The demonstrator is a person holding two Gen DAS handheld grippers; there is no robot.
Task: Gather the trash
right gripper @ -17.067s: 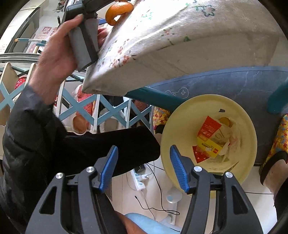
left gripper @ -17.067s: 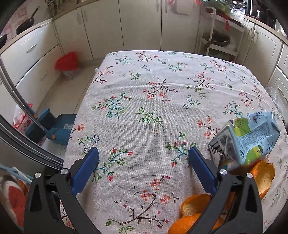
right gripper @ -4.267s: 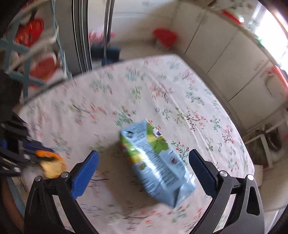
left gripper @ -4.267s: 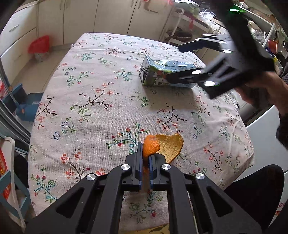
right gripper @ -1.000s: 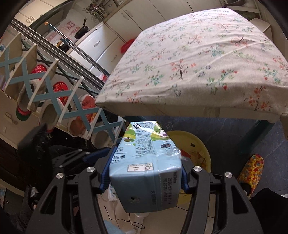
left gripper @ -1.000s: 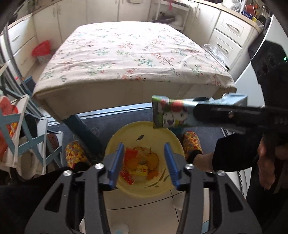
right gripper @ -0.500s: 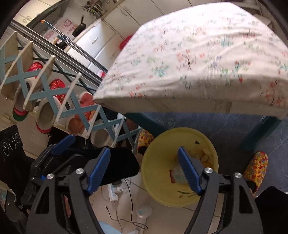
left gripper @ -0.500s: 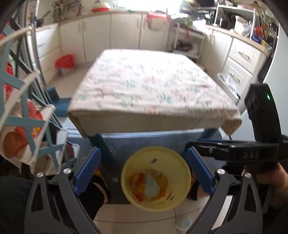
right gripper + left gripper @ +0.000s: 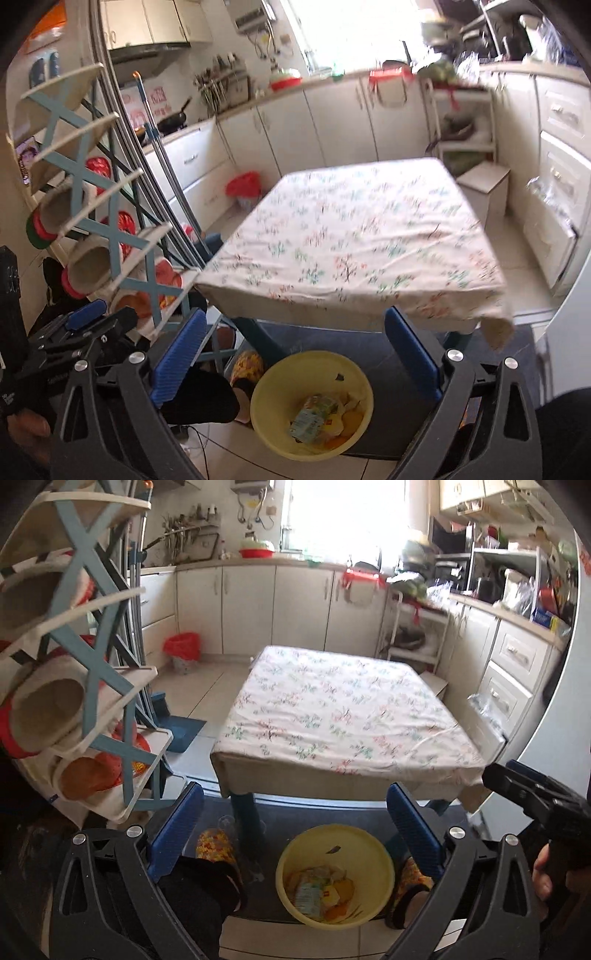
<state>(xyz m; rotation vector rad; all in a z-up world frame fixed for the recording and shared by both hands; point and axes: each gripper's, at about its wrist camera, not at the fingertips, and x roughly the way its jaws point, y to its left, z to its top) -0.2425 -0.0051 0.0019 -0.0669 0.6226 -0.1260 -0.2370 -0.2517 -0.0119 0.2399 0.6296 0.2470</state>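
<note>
Both tongs gape empty above yellow bin (image 9: 373, 853) holding carton (image 9: 308, 888) and peels (image 9: 341, 890).

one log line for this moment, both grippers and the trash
left gripper: open, empty | right gripper: open, empty | carton: in bin with peels | table: no trash seen

Crumpled milk carton (image 9: 308, 889), orange peel (image 9: 341, 888) in yellow bin (image 9: 376, 853) on floor by table (image 9: 343, 716).
</note>
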